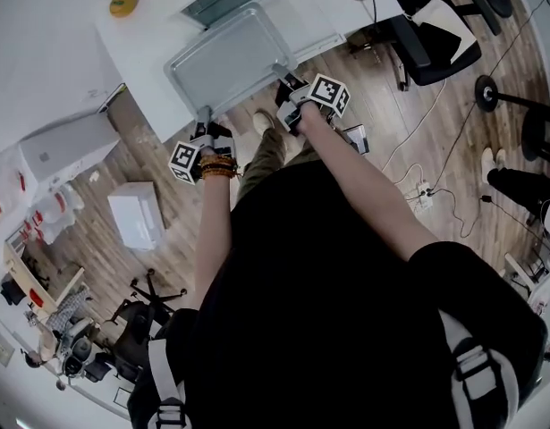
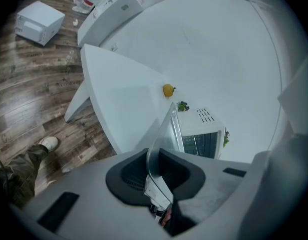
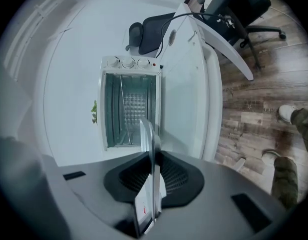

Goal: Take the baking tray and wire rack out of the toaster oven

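Now the baking tray (image 1: 230, 61) sits outside the toaster oven (image 3: 124, 104).

Floor (image 1: 391, 105): grey-brown wood planks | surface (image 1: 51, 52): white, upper left | office chair (image 1: 435, 38): black, upper right | box (image 1: 136, 214): white, on floor, left | power strip (image 1: 424, 195): with cables, on floor, right

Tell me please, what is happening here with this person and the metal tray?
A person is holding the baking tray with two hand-held grippers. The left gripper and the right gripper are each shut on the tray's near rim. The tray is out of the toaster oven, which stands open, and it is held over the white table in front of the oven. The wire rack seems to be inside the oven, not yet taken out.
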The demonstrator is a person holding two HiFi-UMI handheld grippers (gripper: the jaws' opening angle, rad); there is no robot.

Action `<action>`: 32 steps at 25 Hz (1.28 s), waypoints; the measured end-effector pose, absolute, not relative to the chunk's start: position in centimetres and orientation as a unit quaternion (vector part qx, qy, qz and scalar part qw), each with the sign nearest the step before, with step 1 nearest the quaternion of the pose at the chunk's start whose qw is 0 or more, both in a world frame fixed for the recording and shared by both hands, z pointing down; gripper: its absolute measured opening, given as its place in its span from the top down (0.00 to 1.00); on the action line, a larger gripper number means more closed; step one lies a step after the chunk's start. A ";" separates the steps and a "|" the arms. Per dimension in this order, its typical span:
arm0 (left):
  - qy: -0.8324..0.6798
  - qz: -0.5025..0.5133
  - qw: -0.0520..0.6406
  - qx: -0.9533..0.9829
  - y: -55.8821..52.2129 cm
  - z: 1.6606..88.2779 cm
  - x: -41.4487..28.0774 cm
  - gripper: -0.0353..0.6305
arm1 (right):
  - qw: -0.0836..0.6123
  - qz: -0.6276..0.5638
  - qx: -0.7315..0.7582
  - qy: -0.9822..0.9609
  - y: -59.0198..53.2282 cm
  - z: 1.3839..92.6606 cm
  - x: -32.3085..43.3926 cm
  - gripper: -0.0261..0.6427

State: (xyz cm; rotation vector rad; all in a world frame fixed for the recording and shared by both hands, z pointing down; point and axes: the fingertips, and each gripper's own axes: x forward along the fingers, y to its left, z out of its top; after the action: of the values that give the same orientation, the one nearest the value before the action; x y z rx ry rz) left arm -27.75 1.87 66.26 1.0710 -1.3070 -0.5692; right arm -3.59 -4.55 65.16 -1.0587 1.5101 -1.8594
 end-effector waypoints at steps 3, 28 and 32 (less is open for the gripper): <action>-0.582 -0.248 0.621 0.463 2.5 66.4 -30.6 0.85 | 0.263 -0.689 -0.385 0.554 -4.0 65.2 -6.4 0.86; -0.613 -0.264 0.606 0.432 5.2 69.0 -44.4 0.85 | 0.185 -0.712 -0.350 0.580 -1.3 67.0 -20.4 0.86; -0.614 -0.267 0.616 0.415 5.4 69.6 -45.5 0.85 | 0.170 -0.717 -0.352 0.578 -1.7 67.5 -21.8 0.85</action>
State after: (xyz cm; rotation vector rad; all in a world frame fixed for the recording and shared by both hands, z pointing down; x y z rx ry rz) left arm -45.52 5.36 69.62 0.9567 -1.4143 -0.6142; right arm -21.81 -1.73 67.48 -1.0016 1.6414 -2.0363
